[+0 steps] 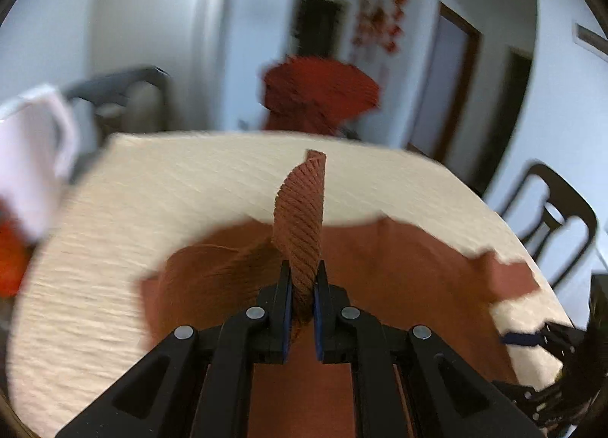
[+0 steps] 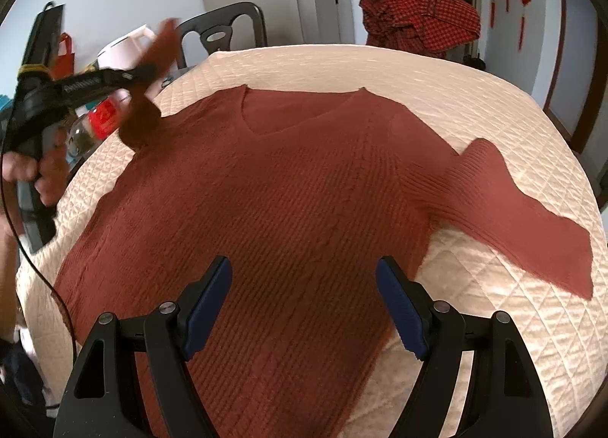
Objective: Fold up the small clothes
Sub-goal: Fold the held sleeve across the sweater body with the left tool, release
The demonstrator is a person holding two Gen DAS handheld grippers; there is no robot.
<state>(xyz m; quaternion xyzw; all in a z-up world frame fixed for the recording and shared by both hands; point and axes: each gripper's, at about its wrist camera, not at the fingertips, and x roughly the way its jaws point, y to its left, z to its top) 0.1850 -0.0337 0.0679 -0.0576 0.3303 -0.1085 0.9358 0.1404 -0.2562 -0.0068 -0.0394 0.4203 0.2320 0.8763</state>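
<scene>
On quilted cream desk [image 2: 475, 103]: rust ribbed sweater [image 2: 266, 210] lies flat, front up, neckline far side, right sleeve [image 2: 532, 225] spread outward. Left gripper [image 1: 303, 286] jaws clamped on left sleeve cuff [image 1: 302, 217], cuff lifted clear of desk. Right gripper [image 2: 303, 305] jaws wide apart, empty, hovering above hem area. Step judged: first fold, left sleeve going across body. Next move calls for carrying cuff over chest, laying it flat, releasing; right sleeve fold likely after.
</scene>
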